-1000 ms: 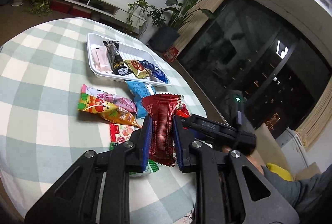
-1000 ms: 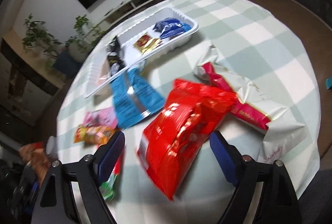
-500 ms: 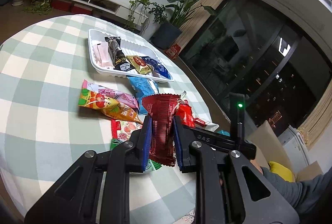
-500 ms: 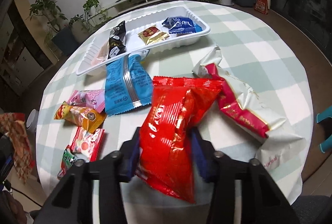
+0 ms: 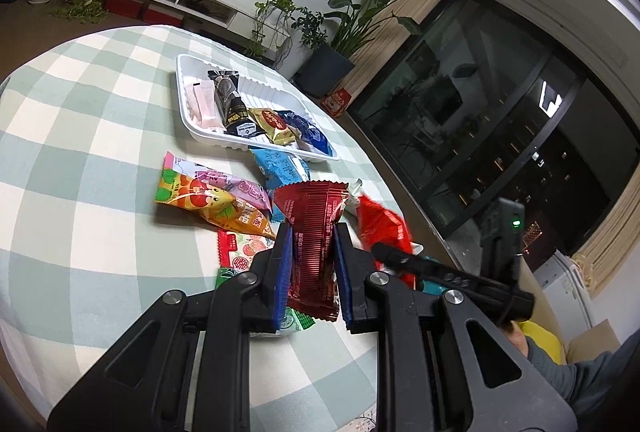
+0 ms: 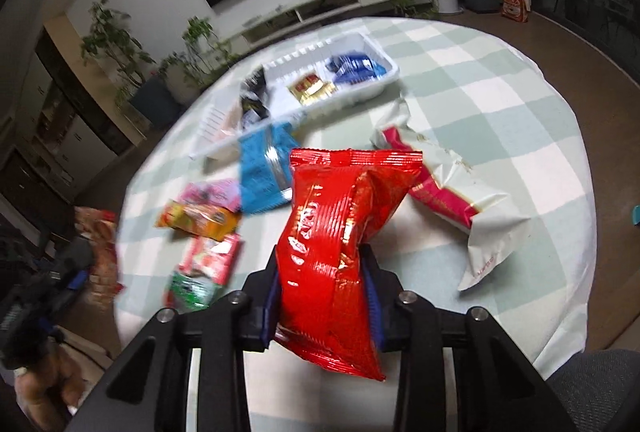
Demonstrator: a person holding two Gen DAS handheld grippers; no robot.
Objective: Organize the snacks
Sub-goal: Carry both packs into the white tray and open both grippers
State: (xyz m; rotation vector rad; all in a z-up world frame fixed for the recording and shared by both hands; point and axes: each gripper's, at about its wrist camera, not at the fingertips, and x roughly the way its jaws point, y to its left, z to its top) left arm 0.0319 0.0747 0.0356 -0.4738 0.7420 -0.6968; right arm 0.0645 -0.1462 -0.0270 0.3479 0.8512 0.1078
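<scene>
My left gripper [image 5: 311, 264] is shut on a dark red snack packet [image 5: 314, 232], held above the table. My right gripper [image 6: 322, 284] is shut on a bright red snack bag [image 6: 340, 232], lifted off the checked cloth; the bag also shows in the left wrist view [image 5: 382, 226]. The white tray [image 5: 184, 99] at the far side holds a pink pack, a black bar, a gold packet and a blue packet. The tray also shows in the right wrist view [image 6: 372, 91].
Loose snacks lie on the round table: a blue packet [image 6: 262, 163], pink [image 5: 224, 183] and orange [image 5: 208, 207] packs, a red-white pack [image 5: 240, 252], a green pack [image 6: 188, 288]. A white and crimson bag [image 6: 460, 191] lies at the right, near the table edge.
My right gripper closed on the bright red bag and lifted it off the table. My left gripper kept its hold on the dark red packet and moved little.
</scene>
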